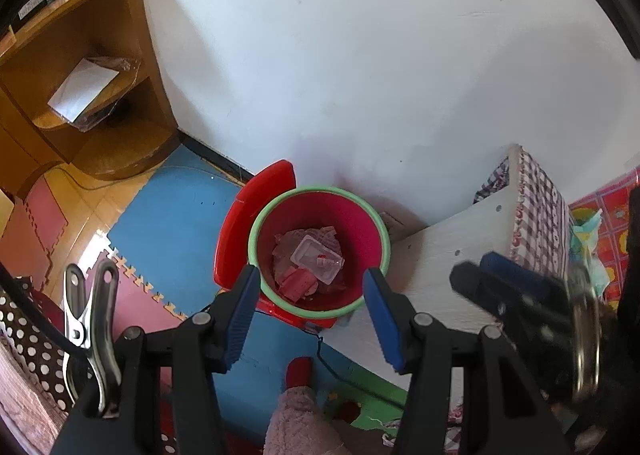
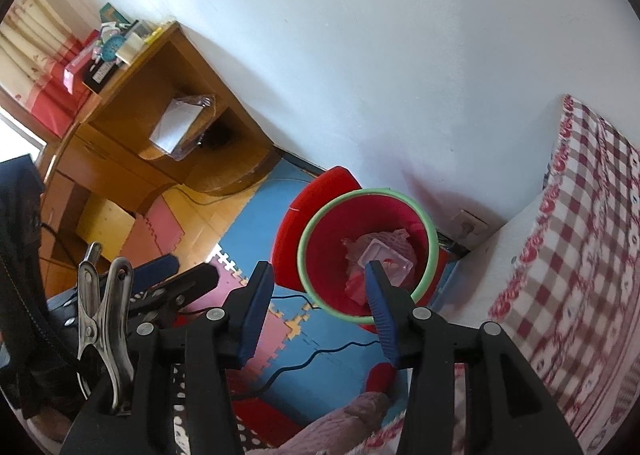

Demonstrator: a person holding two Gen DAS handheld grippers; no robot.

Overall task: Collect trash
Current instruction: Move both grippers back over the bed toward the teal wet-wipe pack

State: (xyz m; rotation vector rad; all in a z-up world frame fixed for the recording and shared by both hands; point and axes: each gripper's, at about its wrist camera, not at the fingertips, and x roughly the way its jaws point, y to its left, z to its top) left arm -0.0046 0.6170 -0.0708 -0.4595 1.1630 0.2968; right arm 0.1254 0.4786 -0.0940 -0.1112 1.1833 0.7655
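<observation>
A red bin with a green rim stands on the floor by the wall, its red lid tipped up behind it. Inside lie a clear plastic tray and pink wrappers. My left gripper hangs above the bin's near rim, open and empty. My right gripper is open too, with nothing between its blue pads; it points down beside the bin's rim, where the clear tray shows again. Each gripper appears blurred at the edge of the other's view.
A wooden shelf unit stands at the left wall. A bed with a checked cover and white side board is at the right. Foam floor mats, a black cable and a person's red-socked foot lie below.
</observation>
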